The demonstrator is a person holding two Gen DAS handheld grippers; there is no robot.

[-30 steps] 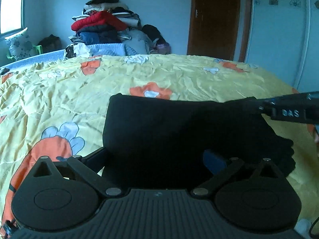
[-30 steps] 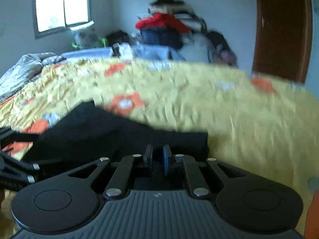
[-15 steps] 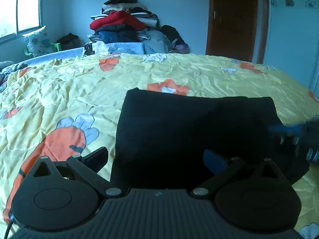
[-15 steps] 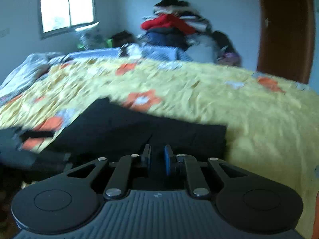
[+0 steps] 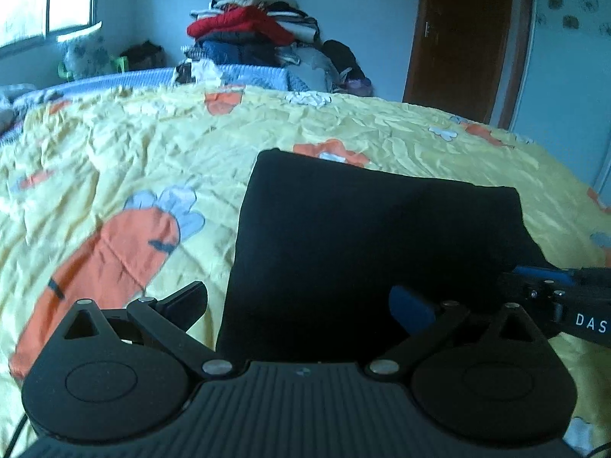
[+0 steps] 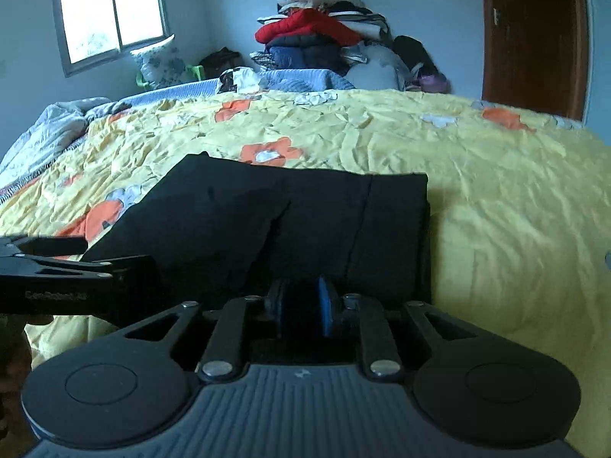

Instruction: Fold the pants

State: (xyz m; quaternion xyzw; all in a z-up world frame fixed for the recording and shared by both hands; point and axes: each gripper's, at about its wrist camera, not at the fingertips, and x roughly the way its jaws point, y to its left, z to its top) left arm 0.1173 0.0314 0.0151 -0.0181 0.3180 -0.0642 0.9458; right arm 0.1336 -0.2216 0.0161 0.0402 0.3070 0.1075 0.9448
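Right wrist: right gripper [image 6: 301, 305] jaws just parting over black pants [image 6: 290, 221]; left gripper [image 5: 301, 305] released; clothes pile [image 6: 320, 34] beyond.

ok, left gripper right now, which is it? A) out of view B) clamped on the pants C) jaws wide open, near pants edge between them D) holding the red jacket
C: the left gripper has its fingers spread wide, straddling the near left edge of the black pants without pinching it.

The white letters "DAS" can be read on the black body of the right tongs [image 5: 534, 278]; lettering on the left tongs [image 6: 49, 252] is too faint to be made out.
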